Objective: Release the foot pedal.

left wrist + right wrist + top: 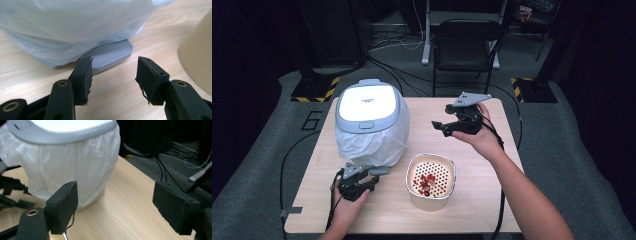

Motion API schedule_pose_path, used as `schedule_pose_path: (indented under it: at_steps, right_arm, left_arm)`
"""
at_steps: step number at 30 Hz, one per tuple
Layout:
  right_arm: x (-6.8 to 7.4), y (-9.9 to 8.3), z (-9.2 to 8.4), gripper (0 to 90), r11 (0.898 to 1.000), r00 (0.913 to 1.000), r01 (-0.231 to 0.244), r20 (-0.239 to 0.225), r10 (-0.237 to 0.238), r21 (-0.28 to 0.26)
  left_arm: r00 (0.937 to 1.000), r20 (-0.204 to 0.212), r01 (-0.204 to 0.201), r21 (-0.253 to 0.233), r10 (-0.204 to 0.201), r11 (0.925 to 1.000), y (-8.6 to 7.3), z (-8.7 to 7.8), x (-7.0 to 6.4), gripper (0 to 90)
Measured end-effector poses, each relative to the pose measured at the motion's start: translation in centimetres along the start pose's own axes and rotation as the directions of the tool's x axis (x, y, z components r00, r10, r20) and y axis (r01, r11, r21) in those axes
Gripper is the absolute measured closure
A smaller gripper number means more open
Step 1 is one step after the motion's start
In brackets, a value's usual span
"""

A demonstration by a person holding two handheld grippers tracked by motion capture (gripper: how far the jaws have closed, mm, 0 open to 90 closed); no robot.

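A small pedal bin with a white lid (367,104) and a thin plastic liner (372,142) stands on the left half of the wooden table (484,197). Its grey foot pedal (110,53) pokes out from under the liner. My left gripper (113,75) is low over the table just in front of that pedal, jaws open with nothing between them; in the high view the left gripper (368,181) is at the bin's near side. My right gripper (439,126) hangs open and empty above the table to the right of the bin, facing the liner (70,170).
A cream perforated bowl (430,201) with red pieces inside stands near the front middle, right of my left gripper; its wall (200,55) shows beside the left jaws. A black chair (464,45) and floor cables lie beyond the far table edge.
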State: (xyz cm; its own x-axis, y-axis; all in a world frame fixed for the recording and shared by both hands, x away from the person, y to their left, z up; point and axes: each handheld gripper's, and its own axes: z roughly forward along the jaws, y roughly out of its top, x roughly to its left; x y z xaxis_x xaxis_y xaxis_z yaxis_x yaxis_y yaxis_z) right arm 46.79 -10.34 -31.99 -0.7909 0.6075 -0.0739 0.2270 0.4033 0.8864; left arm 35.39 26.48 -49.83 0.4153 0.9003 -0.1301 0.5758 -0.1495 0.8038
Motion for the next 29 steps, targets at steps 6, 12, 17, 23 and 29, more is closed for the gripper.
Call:
schedule_pose_path:
  at_steps: [6, 12, 17, 23, 29]
  right_arm:
    - [-0.5, -3.7, -1.4, 21.6, 1.0, 0.9979, -0.028, 0.058, 0.028, 0.009]
    - [-1.1, -7.4, -2.3, 22.5, 0.996, 0.9919, -0.083, 0.1, 0.078, 0.044]
    - [-1.1, -9.9, -3.0, 23.1, 0.991, 0.9834, -0.13, 0.132, 0.124, 0.039]
    - [-0.3, -13.5, -3.2, 23.0, 0.986, 0.9734, -0.154, 0.181, 0.14, 0.064]
    - [-0.3, -16.7, -3.0, 22.9, 0.976, 0.958, -0.202, 0.224, 0.179, 0.085]
  left_arm:
    - [0.9987, -0.046, 0.02, -0.007, -0.02, 0.9998, -0.4, -1.1, 1.7, 45.1]
    - [0.9916, -0.114, 0.058, -0.026, -0.061, 0.998, -0.8, -1.5, 3.6, 44.0]
    - [0.9827, -0.166, 0.079, -0.022, -0.082, 0.9966, -1.2, -1.3, 5.0, 43.0]
    - [0.9721, -0.207, 0.111, -0.007, -0.11, 0.9937, -1.7, -0.7, 6.0, 41.6]
    - [0.9606, -0.261, 0.108, 0.035, -0.095, 0.9935, -2.0, -0.6, 7.3, 40.0]
